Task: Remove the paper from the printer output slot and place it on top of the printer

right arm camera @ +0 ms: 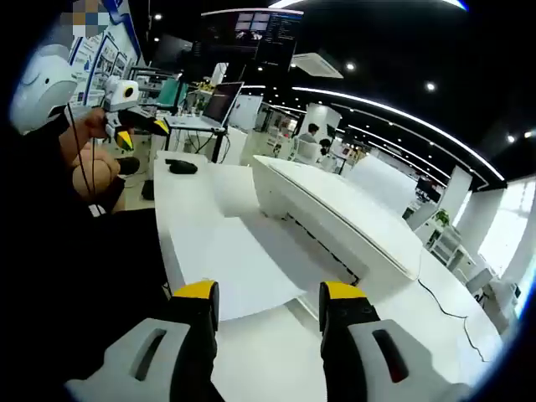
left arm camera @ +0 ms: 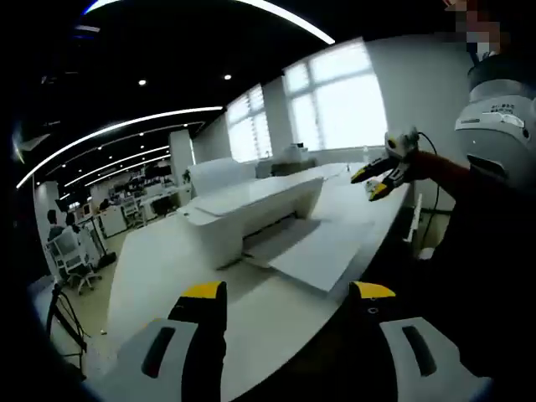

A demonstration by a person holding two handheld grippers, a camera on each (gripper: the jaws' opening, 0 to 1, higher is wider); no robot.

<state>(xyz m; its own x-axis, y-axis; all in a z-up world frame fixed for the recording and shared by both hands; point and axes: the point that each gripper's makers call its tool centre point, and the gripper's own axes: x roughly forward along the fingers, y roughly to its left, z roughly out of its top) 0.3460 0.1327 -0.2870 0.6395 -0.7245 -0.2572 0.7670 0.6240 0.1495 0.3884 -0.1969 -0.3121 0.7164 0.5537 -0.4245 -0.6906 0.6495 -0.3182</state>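
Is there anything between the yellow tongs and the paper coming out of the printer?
Nothing visible is in the way. The right tongs are open just in front of the paper, which lies flat out of the printer. Between them is bare white table.

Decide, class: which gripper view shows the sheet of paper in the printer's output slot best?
The right gripper view: the paper lies close, just beyond the open right gripper, reaching out from the printer. The left gripper view shows it farther off and at a slant.
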